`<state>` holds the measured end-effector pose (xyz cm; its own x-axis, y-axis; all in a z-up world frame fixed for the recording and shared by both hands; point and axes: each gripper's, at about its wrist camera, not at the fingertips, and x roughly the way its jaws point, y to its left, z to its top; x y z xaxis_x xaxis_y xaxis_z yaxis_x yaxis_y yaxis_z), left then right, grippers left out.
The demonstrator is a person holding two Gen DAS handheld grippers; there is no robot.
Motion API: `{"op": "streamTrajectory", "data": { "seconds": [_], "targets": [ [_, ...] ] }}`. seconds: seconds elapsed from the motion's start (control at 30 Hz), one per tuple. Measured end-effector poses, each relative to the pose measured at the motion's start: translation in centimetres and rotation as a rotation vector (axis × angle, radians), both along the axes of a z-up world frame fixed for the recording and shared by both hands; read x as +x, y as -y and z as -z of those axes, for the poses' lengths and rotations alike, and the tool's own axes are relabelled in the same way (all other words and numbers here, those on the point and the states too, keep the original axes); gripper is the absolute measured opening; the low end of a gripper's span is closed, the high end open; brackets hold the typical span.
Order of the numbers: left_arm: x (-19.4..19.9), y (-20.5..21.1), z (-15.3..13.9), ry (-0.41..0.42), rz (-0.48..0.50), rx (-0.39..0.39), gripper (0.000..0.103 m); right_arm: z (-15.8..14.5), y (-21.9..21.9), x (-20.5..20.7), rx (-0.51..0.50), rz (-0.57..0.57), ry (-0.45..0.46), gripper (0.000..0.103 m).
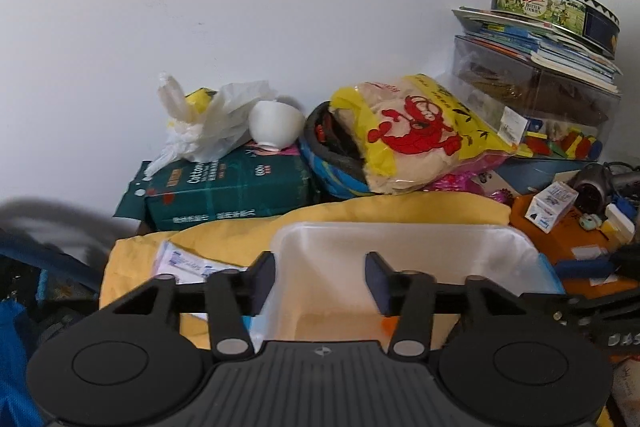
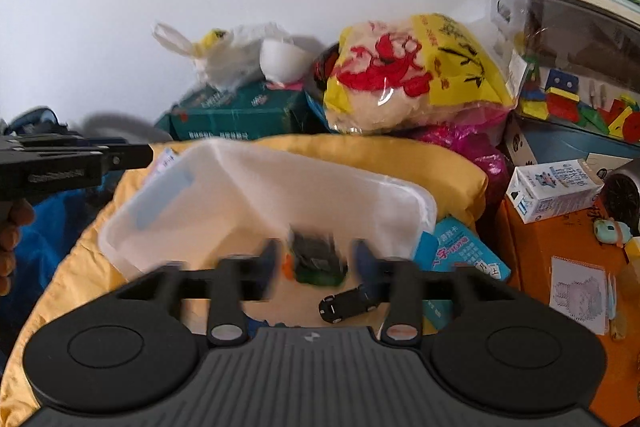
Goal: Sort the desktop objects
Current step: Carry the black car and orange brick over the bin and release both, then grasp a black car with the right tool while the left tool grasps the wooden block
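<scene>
A translucent white plastic bin point(image 1: 400, 239) sits on a yellow cloth point(image 1: 400, 209). My left gripper point(image 1: 320, 283) hovers over its near wall, open, with nothing between its fingers. In the right wrist view the bin point(image 2: 280, 183) holds a small black toy car point(image 2: 348, 305). A blurred dark green and black toy point(image 2: 318, 259) with an orange part lies between the fingers of my right gripper point(image 2: 316, 263). The pads stand apart from it, so the gripper is open. The left gripper's body point(image 2: 72, 163) shows at the left, with a person's fingers point(image 2: 12, 227) below it.
Against the wall stand a green tissue pack point(image 1: 228, 191), a white bowl point(image 1: 276, 125), a white plastic bag point(image 1: 208, 123) and a yellow bag with a red print point(image 1: 420, 131). Right: a cookie tin point(image 1: 556, 7) on books, a clear box of blocks point(image 2: 580, 99), a milk carton point(image 2: 556, 193).
</scene>
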<state>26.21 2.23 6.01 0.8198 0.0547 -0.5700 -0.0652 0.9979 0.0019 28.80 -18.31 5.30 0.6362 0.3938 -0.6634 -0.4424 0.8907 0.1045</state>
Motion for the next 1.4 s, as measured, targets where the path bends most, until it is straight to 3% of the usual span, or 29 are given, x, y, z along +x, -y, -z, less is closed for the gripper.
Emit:
{"op": "streamTrajectory", "data": {
  "seconds": [0.2, 0.37, 0.5, 0.63, 0.93, 1.3, 1.4],
  "targets": [
    [-4.9, -0.9, 2.1, 0.001, 0.046, 0.038, 0.054, -0.6, 1.2, -3.1, 0.037, -0.020, 0.068, 0.072],
    [-11.5, -1.3, 6.7, -0.044, 0.100, 0.043, 0.054, 1.2, 3.1, -9.2, 0.067, -0.045, 0.072, 0.072],
    [-15.4, -0.6, 10.6, -0.141, 0.154, 0.063, 0.054, 5.7, 3.4, -13.3, 0.003, -0.071, -0.023, 0.072],
    [-17.8, -0.6, 12.9, -0.200, 0.133, 0.034, 0.054, 9.1, 3.5, -15.9, -0.027, -0.076, -0.112, 0.069],
    [-19.5, -2.0, 14.1, -0.208, 0.066, 0.031, 0.054, 10.9, 2.1, -17.6, -0.079, -0.125, -0.127, 0.058],
    [-17.8, -2.4, 16.2, -0.282, 0.051, 0.036, 0.054, 13.5, -0.1, -17.3, -0.160, -0.192, -0.125, 0.057],
    [-17.7, -1.7, 16.6, -0.288, 0.073, 0.049, 0.054, 13.8, -1.1, -17.1, -0.181, -0.251, -0.126, 0.043]
  ]
}}
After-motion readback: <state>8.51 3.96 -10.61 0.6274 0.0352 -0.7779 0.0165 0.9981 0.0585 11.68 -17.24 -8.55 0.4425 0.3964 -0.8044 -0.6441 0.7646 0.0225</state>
